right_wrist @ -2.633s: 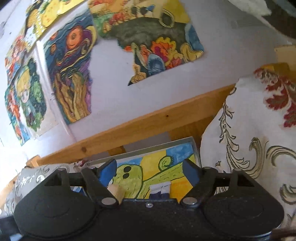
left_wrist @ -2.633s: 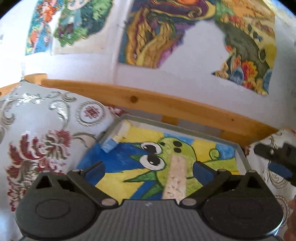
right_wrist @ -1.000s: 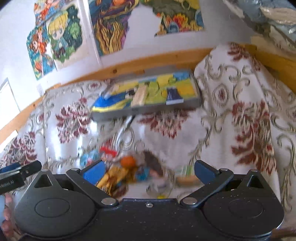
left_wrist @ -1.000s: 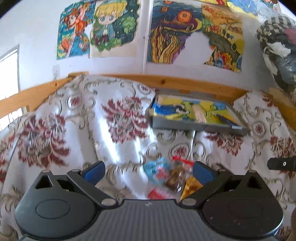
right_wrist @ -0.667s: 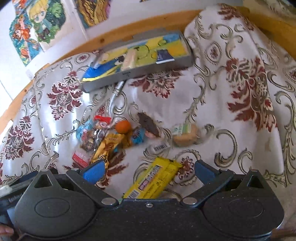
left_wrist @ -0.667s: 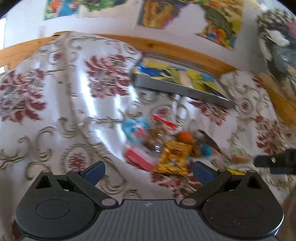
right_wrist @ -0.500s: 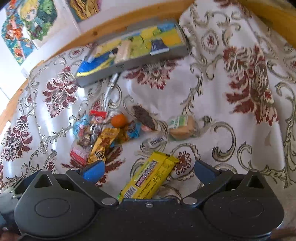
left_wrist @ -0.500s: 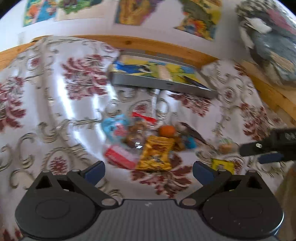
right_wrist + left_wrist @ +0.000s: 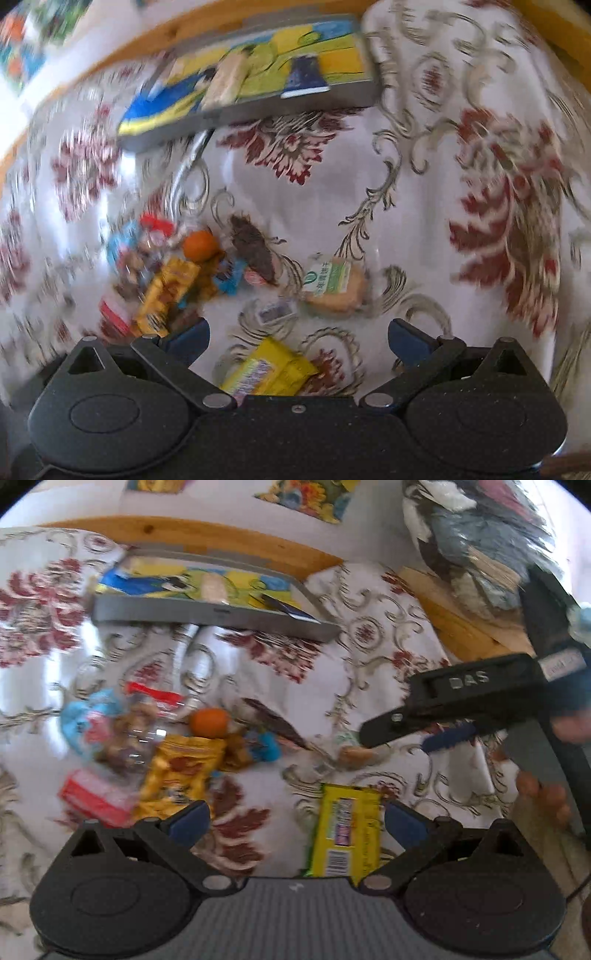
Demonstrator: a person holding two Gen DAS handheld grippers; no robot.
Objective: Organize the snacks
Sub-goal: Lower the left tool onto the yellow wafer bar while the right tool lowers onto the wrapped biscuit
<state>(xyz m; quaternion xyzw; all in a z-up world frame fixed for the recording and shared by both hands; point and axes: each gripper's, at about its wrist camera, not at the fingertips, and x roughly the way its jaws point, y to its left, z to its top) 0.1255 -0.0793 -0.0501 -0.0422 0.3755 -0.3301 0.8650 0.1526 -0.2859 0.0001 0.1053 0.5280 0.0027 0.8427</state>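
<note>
both grippers, left gripper [image 9: 295, 819] and right gripper [image 9: 297, 338], spread wide and empty, hover above loose snacks on the patterned cloth [image 9: 424, 177]. step looks like choosing a pick: yellow bar [image 9: 347, 832] lies nearest, tray [image 9: 207, 614] well apart beyond. next likely calls for lowering astride the bar.

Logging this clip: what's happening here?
A person holds a tool in each hand over snacks scattered on a patterned cloth. The left tool and right tool are both open and empty, near a yellow bar. The tray beyond already holds a few items.
</note>
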